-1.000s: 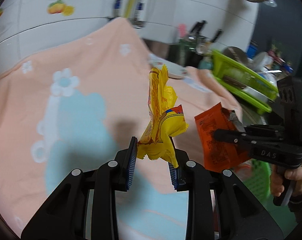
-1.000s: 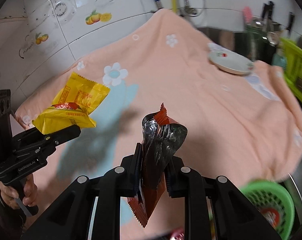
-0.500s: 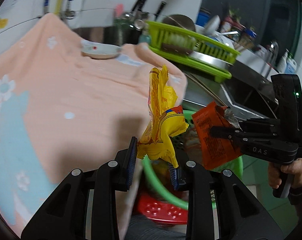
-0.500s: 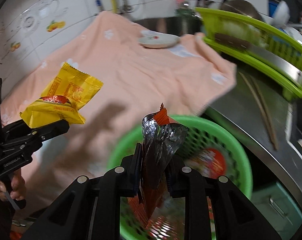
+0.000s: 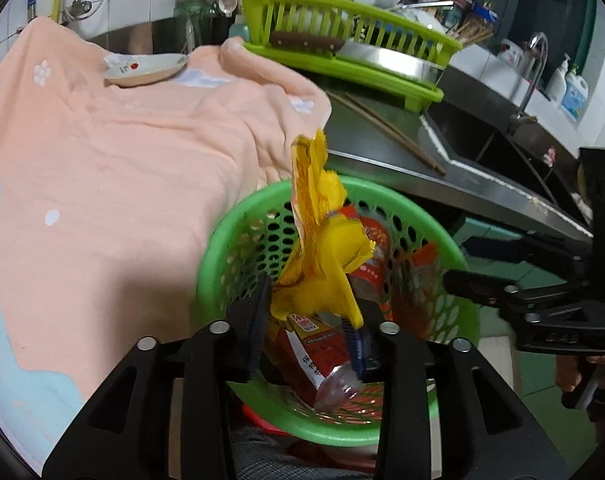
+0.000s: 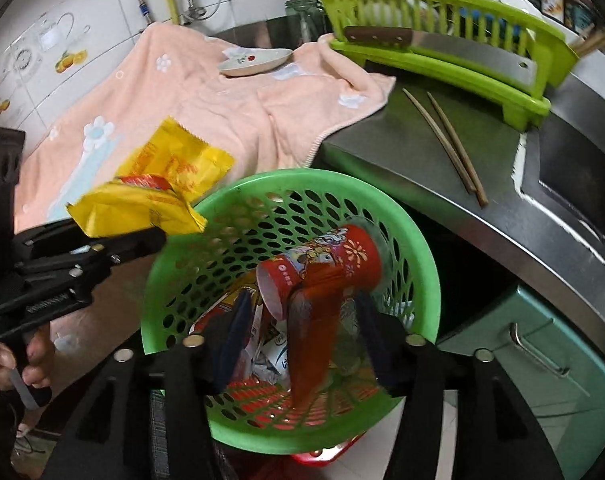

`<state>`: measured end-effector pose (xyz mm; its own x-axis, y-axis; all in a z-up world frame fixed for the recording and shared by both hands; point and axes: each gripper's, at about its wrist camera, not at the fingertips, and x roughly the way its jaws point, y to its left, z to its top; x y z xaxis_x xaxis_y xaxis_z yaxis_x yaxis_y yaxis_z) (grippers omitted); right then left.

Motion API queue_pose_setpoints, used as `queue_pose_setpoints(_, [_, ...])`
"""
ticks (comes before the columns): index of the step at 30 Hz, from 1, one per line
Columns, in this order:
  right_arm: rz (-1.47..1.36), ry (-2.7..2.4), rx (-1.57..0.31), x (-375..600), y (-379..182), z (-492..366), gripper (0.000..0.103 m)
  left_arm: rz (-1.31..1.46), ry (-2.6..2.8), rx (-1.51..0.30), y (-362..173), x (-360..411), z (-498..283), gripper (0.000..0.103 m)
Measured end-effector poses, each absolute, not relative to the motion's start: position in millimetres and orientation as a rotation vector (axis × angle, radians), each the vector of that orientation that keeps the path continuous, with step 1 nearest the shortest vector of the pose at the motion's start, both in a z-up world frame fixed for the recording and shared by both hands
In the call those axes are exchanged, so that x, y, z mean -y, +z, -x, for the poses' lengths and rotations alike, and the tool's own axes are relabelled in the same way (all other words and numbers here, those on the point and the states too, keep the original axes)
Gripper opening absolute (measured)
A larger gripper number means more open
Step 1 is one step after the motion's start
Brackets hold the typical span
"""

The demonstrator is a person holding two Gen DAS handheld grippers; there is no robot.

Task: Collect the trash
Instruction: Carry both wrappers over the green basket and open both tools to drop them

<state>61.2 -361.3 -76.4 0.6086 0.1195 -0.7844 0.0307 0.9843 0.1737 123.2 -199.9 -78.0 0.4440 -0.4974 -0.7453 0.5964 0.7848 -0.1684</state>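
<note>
A green perforated basket (image 5: 218,248) (image 6: 422,248) sits below the counter edge and holds a red paper cup (image 6: 322,264) and several wrappers. My left gripper (image 5: 308,332) hangs over the basket with its jaws spread, and the yellow snack wrapper (image 5: 322,248) (image 6: 158,192) sits loosely between them, still touching the right pad. My right gripper (image 6: 298,332) is open over the basket. The orange-red wrapper (image 6: 310,344) is a falling blur between its fingers.
A peach towel (image 5: 102,168) covers the counter on the left, with a small plate (image 5: 146,70) on it. A lime dish rack (image 6: 442,44), chopsticks (image 6: 446,144) and a steel sink (image 5: 482,144) lie to the right.
Both grippers swung from over the towel to above the green basket. The right gripper opened and dropped the orange-red wrapper. The left jaws opened wider around the yellow wrapper.
</note>
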Motion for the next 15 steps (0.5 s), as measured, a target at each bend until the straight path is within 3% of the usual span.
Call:
queue_pose_setpoints(5, [-0.203,0.050,-0.890,363.5,-71.5,-58.7,0.075,-0.114,-0.666,-0.898,-84.4,198.6,-126.1,0.052])
queue_pose_setpoints(15, [-0.221,0.071,-0.850,356.2,-59.5,-62.2,0.084,-0.065,-0.627,-0.870,-76.1,169.0,-122.2,0.067])
